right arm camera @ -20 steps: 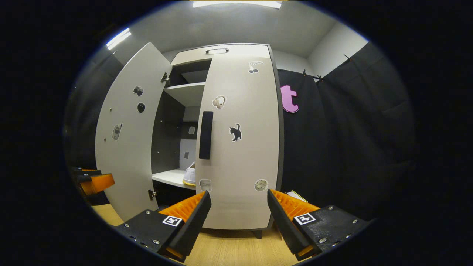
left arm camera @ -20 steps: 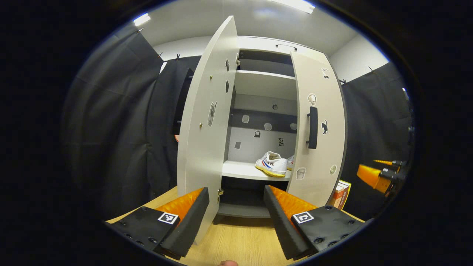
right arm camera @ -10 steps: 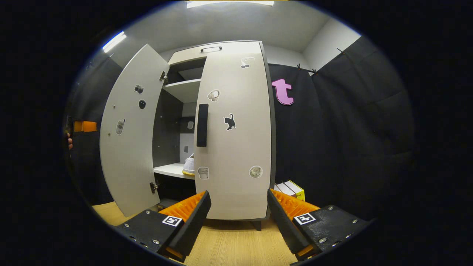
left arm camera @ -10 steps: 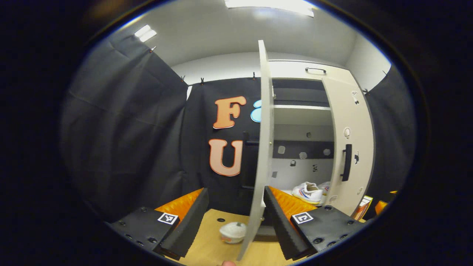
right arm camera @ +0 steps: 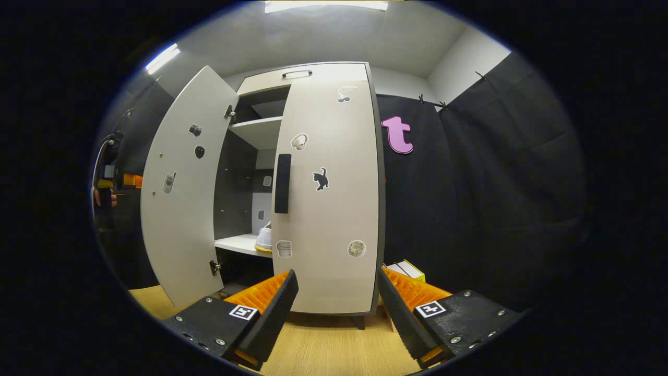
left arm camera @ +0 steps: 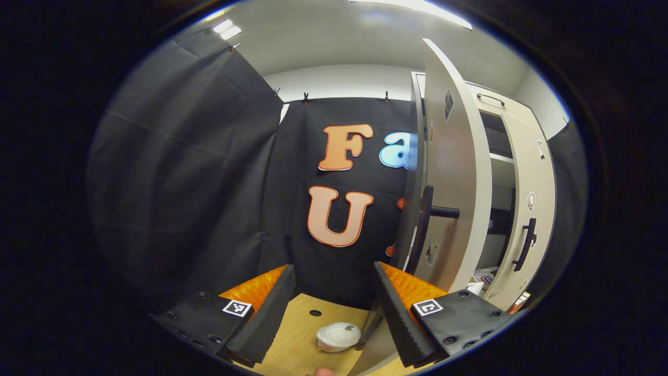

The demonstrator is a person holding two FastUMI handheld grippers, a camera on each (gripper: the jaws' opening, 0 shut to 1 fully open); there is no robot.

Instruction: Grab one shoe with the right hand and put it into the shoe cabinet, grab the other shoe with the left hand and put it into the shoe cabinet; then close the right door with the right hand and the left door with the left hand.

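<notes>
The shoe cabinet's left door (left arm camera: 456, 172) stands open just right of my left gripper (left arm camera: 334, 300), its outer face and black handle (left arm camera: 433, 211) turned toward me. The gripper is open and holds nothing. Its right finger (left arm camera: 396, 308) overlaps the door's lower edge. A white shoe (right arm camera: 264, 239) rests on the cabinet's lower shelf (right arm camera: 237, 243). The right door (right arm camera: 329, 198), with its black handle (right arm camera: 282, 183), covers the cabinet's right half, shut or nearly so. My right gripper (right arm camera: 336, 303) hangs open in front of it, apart from it.
A white round thing (left arm camera: 338, 336) lies on the wooden floor (left arm camera: 297, 339) between the left gripper's fingers. Small boxes (right arm camera: 408, 269) stand right of the cabinet. Black cloth walls close in on both sides. A hand with the other gripper (right arm camera: 107, 180) shows beyond the open left door.
The left gripper has swung left around the left door, from facing its inner side to facing its outer face and handle. The right gripper has barely shifted before the right door.
</notes>
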